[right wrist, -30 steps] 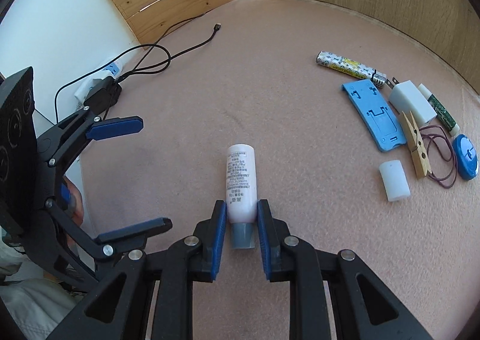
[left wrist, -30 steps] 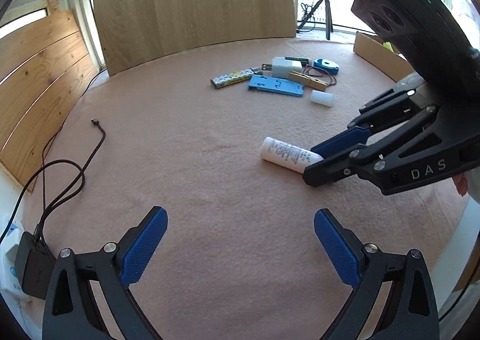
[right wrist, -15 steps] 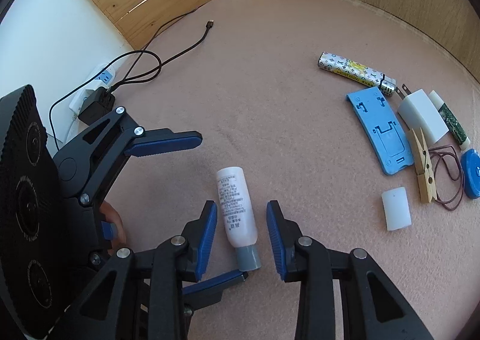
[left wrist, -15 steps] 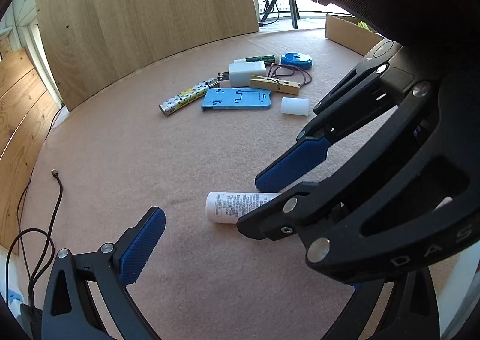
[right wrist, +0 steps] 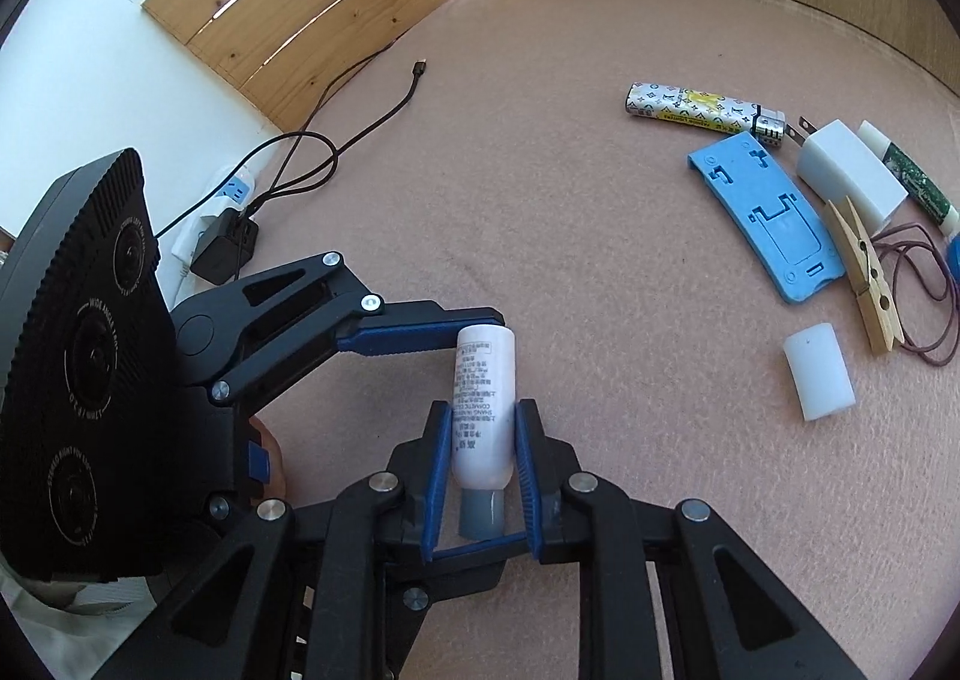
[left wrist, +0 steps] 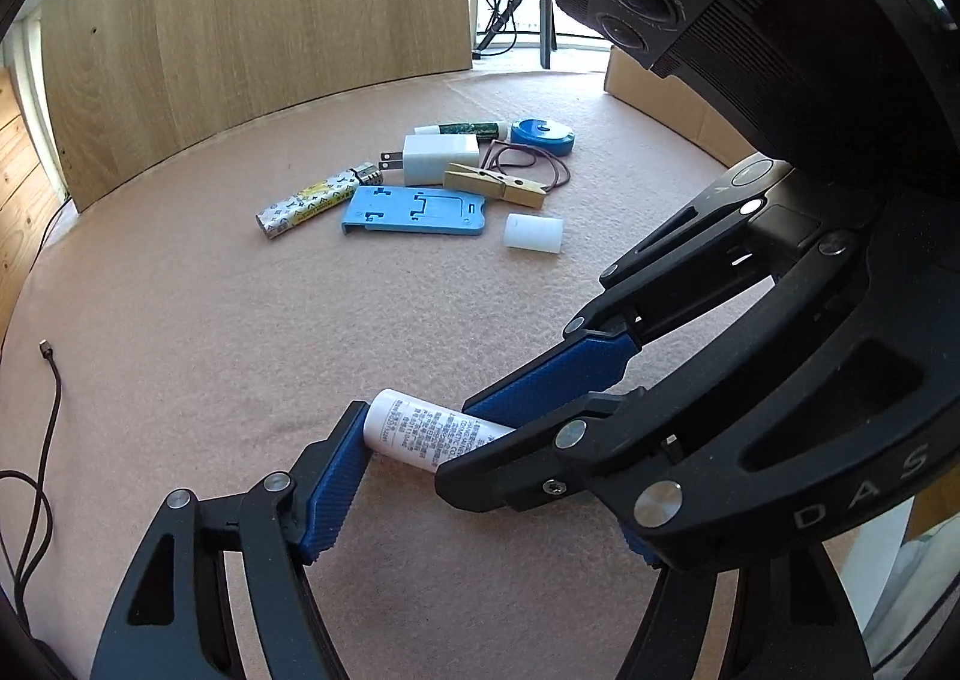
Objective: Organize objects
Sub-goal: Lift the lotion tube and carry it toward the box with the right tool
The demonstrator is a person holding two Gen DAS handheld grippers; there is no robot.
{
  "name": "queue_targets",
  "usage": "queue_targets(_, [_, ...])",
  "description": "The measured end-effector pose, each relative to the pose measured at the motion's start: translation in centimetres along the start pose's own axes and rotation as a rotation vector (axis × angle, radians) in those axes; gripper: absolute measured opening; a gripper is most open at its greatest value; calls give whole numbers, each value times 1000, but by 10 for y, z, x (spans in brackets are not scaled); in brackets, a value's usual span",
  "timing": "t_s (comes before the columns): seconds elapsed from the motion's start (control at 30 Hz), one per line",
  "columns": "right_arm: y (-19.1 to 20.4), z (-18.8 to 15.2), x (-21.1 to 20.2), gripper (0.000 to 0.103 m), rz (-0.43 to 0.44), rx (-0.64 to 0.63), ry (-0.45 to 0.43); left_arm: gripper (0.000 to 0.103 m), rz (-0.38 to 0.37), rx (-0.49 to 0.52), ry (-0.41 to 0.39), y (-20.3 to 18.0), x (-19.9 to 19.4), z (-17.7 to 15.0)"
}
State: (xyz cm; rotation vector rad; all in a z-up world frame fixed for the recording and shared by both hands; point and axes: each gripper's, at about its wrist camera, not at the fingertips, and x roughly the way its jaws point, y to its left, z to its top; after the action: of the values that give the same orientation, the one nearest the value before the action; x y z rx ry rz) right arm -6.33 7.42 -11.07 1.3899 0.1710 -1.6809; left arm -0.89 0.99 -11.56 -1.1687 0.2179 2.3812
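A small white bottle [left wrist: 414,428] with printed text and a grey cap lies on the pink table cover [right wrist: 600,320]. My right gripper [right wrist: 485,410] is shut across the bottle's [right wrist: 483,368] lower body, just above the cap. My left gripper [right wrist: 486,434] comes in from the left and its jaws are closing lengthwise on the same bottle. One blue pad [left wrist: 336,476] rests against the flat far end. In the right wrist view the other pad sits at the cap. In the left wrist view the right gripper [left wrist: 456,446] hides that second finger.
A cluster lies beyond: patterned lighter [left wrist: 312,200], blue phone stand [left wrist: 414,209], white charger [left wrist: 441,158], clothespin [left wrist: 495,185], rubber band [left wrist: 534,161], blue lid [left wrist: 543,134], white cylinder [left wrist: 534,232]. A black cable [right wrist: 360,122] runs to a power strip [right wrist: 222,200] at the left edge. Wooden panels back the table.
My right gripper opened, then shut again higher up on the bottle's body. My left gripper moved in to the bottle, and its wide jaws narrowed onto the bottle's two ends.
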Motion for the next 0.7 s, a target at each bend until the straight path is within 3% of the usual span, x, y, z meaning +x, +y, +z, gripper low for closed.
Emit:
queue_targets(0.4, [30,4,-58,19,8,-48,-103,76,64,5,-115,-18,-64,23])
queue_targets(0.7, [33,-1,-85,19,13,-83,-151,76,88,38,-134,-36,-80,39])
